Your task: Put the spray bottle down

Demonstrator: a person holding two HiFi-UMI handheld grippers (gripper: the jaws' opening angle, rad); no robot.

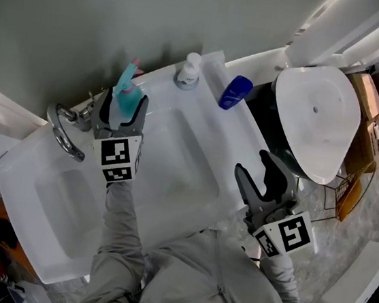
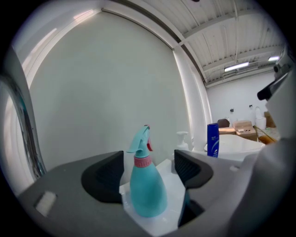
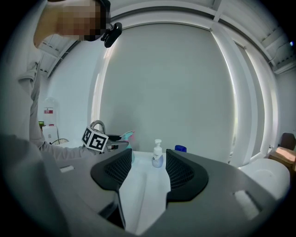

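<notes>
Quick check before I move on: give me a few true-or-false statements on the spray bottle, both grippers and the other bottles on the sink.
1. The spray bottle stands upright on the sink ledge. True.
2. The left gripper is clamped on it. False: its jaws stand apart, with a gap on each side of the bottle.
3. The right gripper holds the blue bottle. False: its jaws are open and empty, and the blue bottle stands on the ledge.
4. A pump bottle stands between the spray bottle and the blue bottle. True.
</notes>
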